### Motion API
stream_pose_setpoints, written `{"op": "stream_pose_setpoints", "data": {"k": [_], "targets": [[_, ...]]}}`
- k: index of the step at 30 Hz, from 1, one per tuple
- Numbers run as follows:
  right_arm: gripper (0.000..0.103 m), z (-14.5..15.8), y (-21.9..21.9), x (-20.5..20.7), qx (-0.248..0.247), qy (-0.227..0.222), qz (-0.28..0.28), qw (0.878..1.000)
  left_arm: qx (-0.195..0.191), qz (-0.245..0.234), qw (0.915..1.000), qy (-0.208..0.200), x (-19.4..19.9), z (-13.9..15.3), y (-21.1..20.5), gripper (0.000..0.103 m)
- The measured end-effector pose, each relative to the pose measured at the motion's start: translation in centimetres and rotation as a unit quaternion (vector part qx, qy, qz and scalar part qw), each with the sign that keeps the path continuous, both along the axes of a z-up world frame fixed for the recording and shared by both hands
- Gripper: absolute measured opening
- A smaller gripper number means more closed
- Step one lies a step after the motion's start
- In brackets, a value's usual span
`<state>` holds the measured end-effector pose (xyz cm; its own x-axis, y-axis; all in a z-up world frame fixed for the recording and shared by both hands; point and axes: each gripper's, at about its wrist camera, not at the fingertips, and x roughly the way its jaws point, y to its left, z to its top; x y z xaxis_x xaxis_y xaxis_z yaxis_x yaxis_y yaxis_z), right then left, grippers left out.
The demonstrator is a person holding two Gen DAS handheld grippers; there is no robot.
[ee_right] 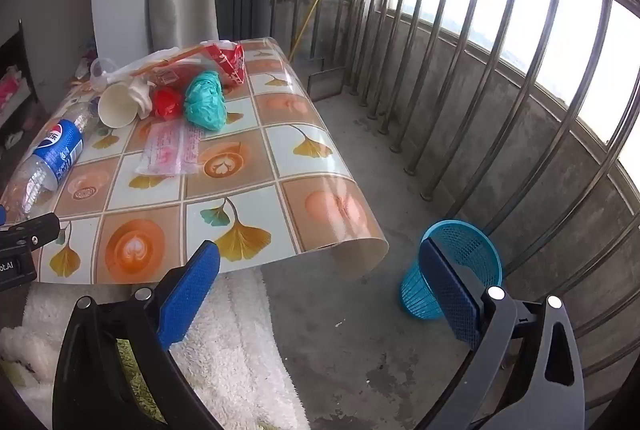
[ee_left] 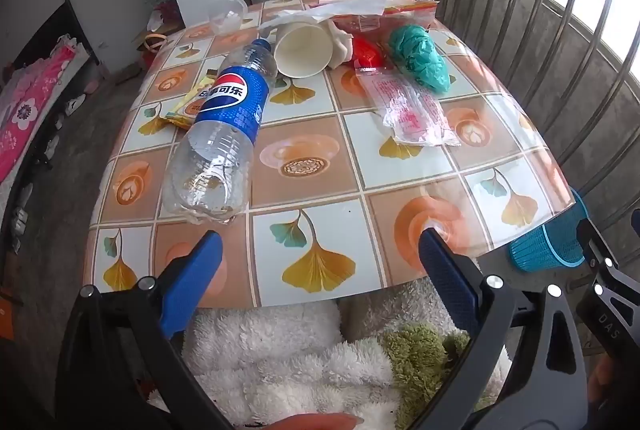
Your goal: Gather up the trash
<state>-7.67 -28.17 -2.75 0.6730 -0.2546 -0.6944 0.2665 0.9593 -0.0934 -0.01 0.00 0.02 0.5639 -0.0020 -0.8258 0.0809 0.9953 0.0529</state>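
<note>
While both claws hang wide and hold nothing near the front edge of the counter [ee_left: 328, 166], the trash lies spread over its patterned cover. The teal mesh basket [ee_right: 452, 270] stands on the concrete floor to the right of the counter, near the railing; what shows of its inside looks bare, though the right claw's finger covers part of it. A paper cup [ee_left: 304, 48] lies on its side with its mouth toward the cameras and nothing visible in it. Further back, at the far left corner, a clear plastic cup [ee_left: 228, 12] holds something pale and crumpled. The left claw [ee_left: 320, 270] hovers over the near edge, with the empty Pepsi bottle [ee_left: 222, 126] lying on its side just ahead of its left finger, base nearest. Under the bottle's neck end lies a yellow wrapper [ee_left: 188, 106]. A clear wrapper with pink print [ee_left: 408, 110] lies flat ahead and to the right, and beyond it sit a crumpled green bag [ee_left: 420, 58], a red crumpled bag [ee_left: 366, 52] and a heap of white and red plastic bags [ee_left: 360, 8]. The right claw [ee_right: 320, 286] hangs past the counter's right corner, over the floor, well apart from the trash, the basket just beyond its right finger.
</note>
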Motion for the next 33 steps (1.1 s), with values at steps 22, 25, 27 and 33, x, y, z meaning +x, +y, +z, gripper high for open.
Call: {"op": "stream_pose_setpoints", "data": {"k": [22, 25, 27, 33], "targets": [[0.097, 1.2, 0.0, -0.3, -0.006, -0.014, -0.008, 1.0, -0.017, 0.001, 0.9998, -0.006, 0.2, 0.8, 0.4, 0.094], [0.097, 1.2, 0.0, -0.2, -0.005, -0.014, -0.008, 1.0, -0.017, 0.003, 0.9998, -0.008, 0.2, 0.8, 0.6, 0.094], [0.097, 1.1, 0.1, -0.2, -0.005, -0.013, -0.008, 1.0, -0.017, 0.003, 0.9998, -0.005, 0.3, 0.7, 0.6, 0.094], [0.097, 1.3, 0.0, 0.0, -0.006, -0.012, -0.007, 1.0, -0.014, 0.005, 0.9999, -0.003, 0.4, 0.5, 0.6, 0.094]]}}
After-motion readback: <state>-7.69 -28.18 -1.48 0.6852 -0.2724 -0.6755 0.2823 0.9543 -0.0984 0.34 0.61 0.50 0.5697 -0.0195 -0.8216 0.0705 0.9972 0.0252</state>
